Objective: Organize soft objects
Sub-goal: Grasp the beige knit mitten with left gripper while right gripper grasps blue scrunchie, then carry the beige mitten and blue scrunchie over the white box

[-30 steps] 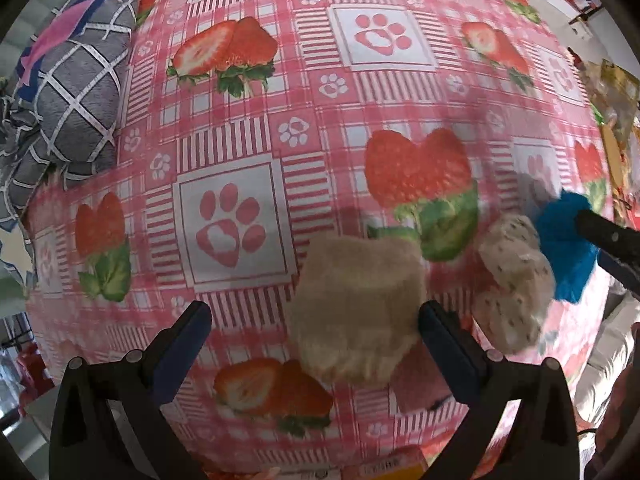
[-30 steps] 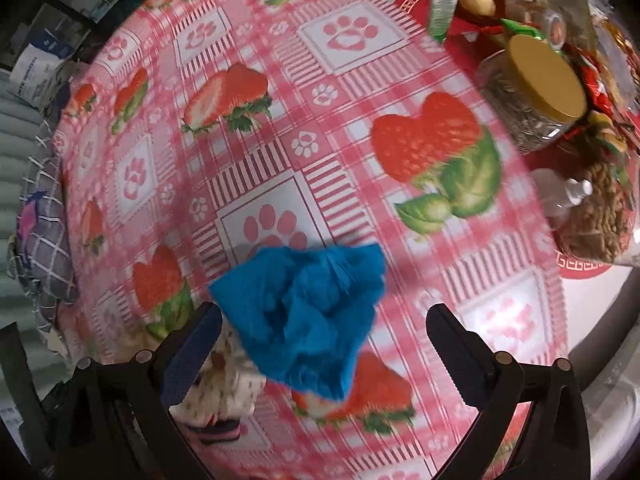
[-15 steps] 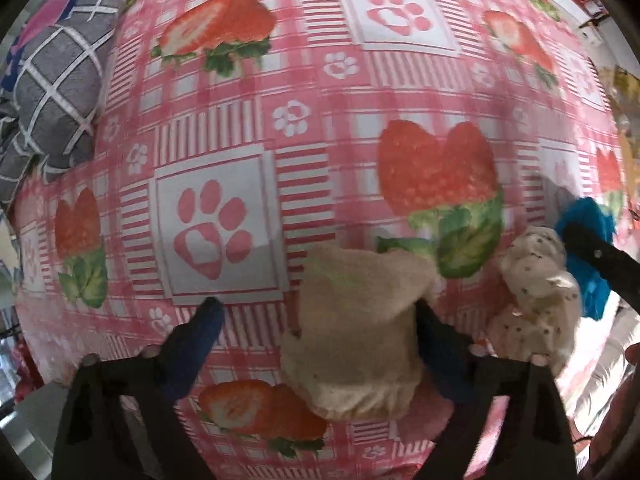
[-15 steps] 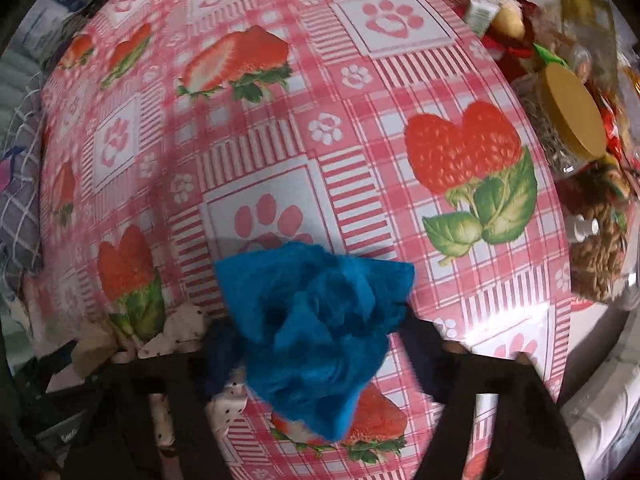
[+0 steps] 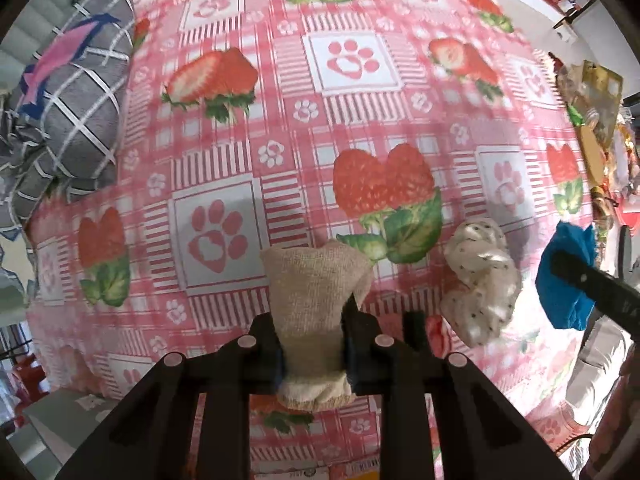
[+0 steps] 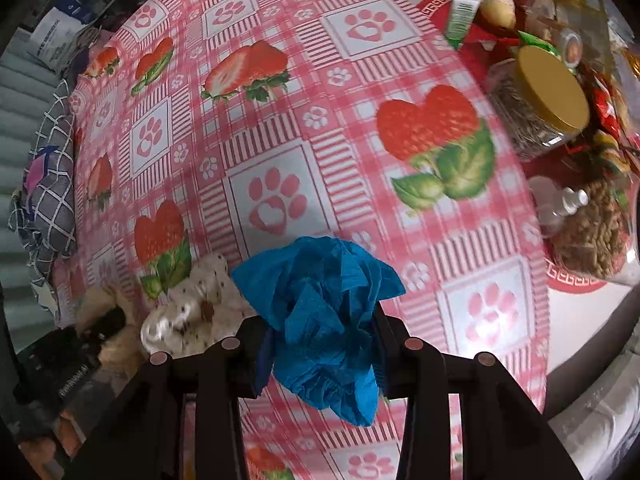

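Observation:
My left gripper (image 5: 314, 344) is shut on a beige knitted cloth (image 5: 316, 292) and holds it above the strawberry tablecloth (image 5: 224, 152). My right gripper (image 6: 320, 344) is shut on a crumpled blue cloth (image 6: 324, 312), also lifted; it also shows at the right of the left wrist view (image 5: 564, 280). A white dotted cloth (image 5: 480, 284) lies on the table between the two grippers and shows in the right wrist view (image 6: 188, 312) to the left of the blue cloth.
A grey checked cushion (image 5: 68, 104) sits at the table's left edge. A red tray (image 6: 576, 280) at the right holds a gold-lidded jar (image 6: 540, 104), a small bottle (image 6: 560, 208) and snack packets.
Both grippers went from open to shut, the left on the beige cloth, the right on the blue cloth, and both cloths have come up off the table.

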The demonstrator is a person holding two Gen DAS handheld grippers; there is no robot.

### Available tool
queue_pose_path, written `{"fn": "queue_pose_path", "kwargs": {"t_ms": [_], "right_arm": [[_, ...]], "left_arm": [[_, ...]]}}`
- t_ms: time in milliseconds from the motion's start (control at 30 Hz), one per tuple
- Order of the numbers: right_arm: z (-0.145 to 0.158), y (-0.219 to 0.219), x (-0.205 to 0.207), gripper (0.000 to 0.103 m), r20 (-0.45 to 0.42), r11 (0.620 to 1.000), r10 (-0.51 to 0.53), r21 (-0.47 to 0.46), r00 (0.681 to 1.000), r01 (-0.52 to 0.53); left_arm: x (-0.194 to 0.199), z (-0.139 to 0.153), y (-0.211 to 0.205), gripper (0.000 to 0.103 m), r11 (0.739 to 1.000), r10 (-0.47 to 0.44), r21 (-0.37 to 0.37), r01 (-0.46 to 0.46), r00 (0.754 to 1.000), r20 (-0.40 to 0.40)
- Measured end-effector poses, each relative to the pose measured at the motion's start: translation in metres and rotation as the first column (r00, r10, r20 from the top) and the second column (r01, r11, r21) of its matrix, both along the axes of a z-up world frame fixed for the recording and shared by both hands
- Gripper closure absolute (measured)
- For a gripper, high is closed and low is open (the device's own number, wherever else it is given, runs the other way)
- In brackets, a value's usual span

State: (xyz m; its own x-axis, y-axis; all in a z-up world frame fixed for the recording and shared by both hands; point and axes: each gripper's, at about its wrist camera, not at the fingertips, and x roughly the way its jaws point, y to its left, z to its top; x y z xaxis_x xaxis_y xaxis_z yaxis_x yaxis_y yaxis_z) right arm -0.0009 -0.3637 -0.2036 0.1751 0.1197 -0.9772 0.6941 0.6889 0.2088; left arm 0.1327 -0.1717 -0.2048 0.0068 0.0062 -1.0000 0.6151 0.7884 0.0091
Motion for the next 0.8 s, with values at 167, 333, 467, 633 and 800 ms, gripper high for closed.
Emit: {"fn": "queue_pose_path", "kwargs": {"t_ms": [167,333,467,633,800], "right_arm": [[0.015,0.005,-0.022,0.062,0.008,1.0,-0.009,0.014,1.0,0.008],[0.031,0.013,-0.044,0.062,0.018,1.0,-0.023,0.017,1.0,0.023],[0.04,0.02,-0.054,0.062,0.027,0.999,-0.039,0.014,0.999,0.038],[0.055,0.03,-0.073,0.062,0.041,0.999,-0.051,0.003,0.998,0.051],[0.065,0.042,-0.093,0.062,0.046,0.999,-0.052,-0.005,0.998,0.053]], "left_arm": [[-0.014,0.032,-0.001,0.078,0.999,-0.037,-0.034,0.039,0.998,0.043],[-0.032,0.06,-0.002,0.078,0.995,-0.074,-0.062,0.079,0.994,0.075],[-0.047,0.078,0.003,0.078,0.99,-0.098,-0.09,0.106,0.991,0.092],[-0.068,0.097,0.001,0.078,0.983,-0.132,-0.117,0.144,0.986,0.103],[-0.099,0.121,-0.006,0.078,0.966,-0.193,-0.153,0.21,0.974,0.117]]}}
